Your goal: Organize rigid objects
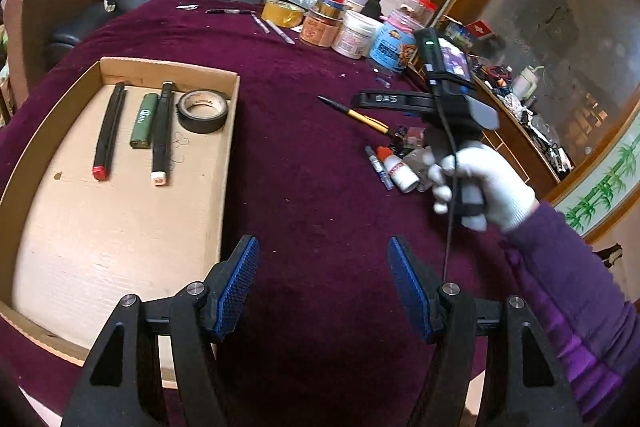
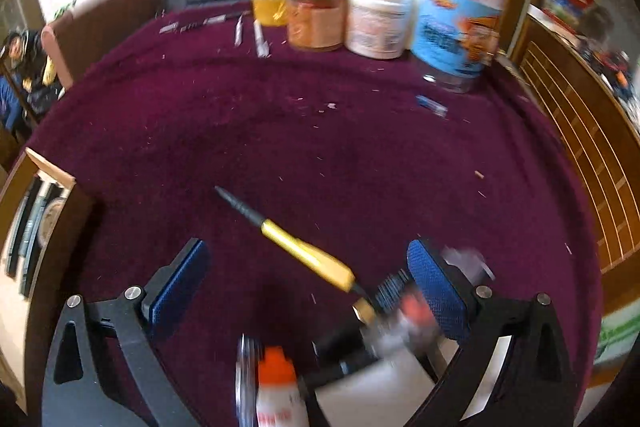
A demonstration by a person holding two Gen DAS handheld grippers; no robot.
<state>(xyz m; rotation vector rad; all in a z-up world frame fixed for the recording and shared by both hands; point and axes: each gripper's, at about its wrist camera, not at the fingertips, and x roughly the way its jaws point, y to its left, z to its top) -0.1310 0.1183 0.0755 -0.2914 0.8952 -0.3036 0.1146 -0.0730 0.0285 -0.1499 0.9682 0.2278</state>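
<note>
Because the cardboard tray (image 1: 168, 67) is already holding markers and black tape in a row, we are hovering the right gripper (image 2: 308, 291), jaws spread wide and empty, over the yellow pen (image 2: 308, 255) on the purple cloth (image 2: 320, 131), while the left gripper (image 1: 324, 287) is waiting half open, holding nothing.

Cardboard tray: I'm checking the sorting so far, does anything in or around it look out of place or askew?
Inside the cardboard tray, two markers, a green lighter and a black tape roll lie tidy. Outside it, the yellow-handled screwdriver lies diagonally on the purple cloth, and a white glue bottle sits in a loose pile of small items.
</note>
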